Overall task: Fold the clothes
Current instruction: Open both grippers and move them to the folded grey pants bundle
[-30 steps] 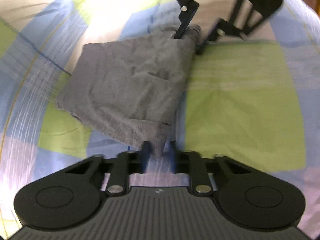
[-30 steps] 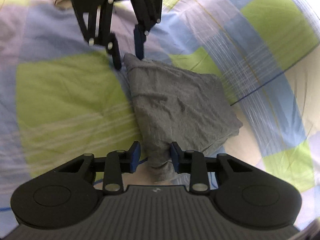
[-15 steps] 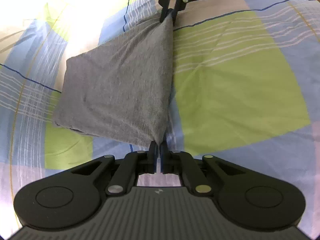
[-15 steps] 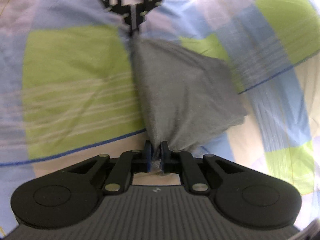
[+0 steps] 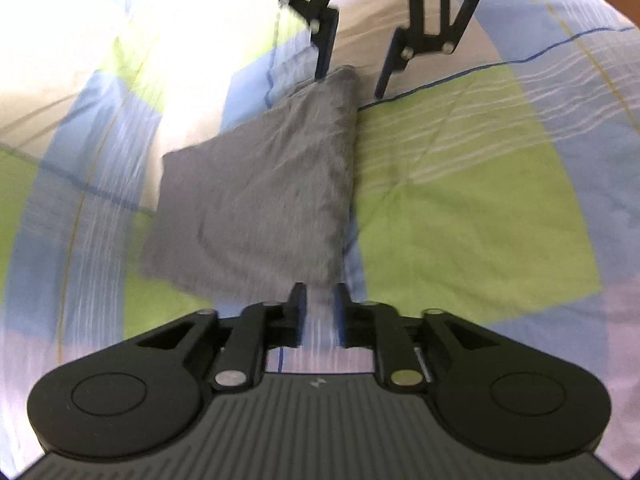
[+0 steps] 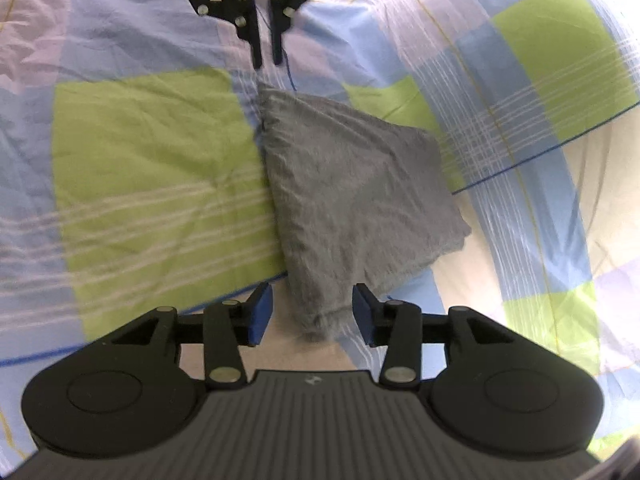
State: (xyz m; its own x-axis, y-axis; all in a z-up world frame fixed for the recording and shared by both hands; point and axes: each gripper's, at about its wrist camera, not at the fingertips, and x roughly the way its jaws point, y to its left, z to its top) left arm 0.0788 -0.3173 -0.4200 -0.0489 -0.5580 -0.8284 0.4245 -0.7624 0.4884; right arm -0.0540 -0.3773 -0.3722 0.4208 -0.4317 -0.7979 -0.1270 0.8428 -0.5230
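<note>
Garment (image 5: pixel 256 200), grey and folded flat, lies on the checked bedspread (image 5: pixel 472 200) between my two grippers, one long edge running from one to the other. My left gripper (image 5: pixel 319 312) has its fingers (image 5: pixel 298 308) opening, a narrow gap between them showing only bedspread; the cloth's near corner sits just beyond the tips. My right gripper (image 6: pixel 313 312) is opening wider, its fingers (image 6: pixel 262 312) clear of the cloth on either side, though the garment's corner lies between them.

Risks, as I judge them: a pad lifting away could snag the soft knit and drag the corner, undoing the fold; the yielding bedspread could let the layers slide apart; a hasty withdrawal could rumple the straight edge.

Count: one garment, one bedspread, two grippers, four fingers.
</note>
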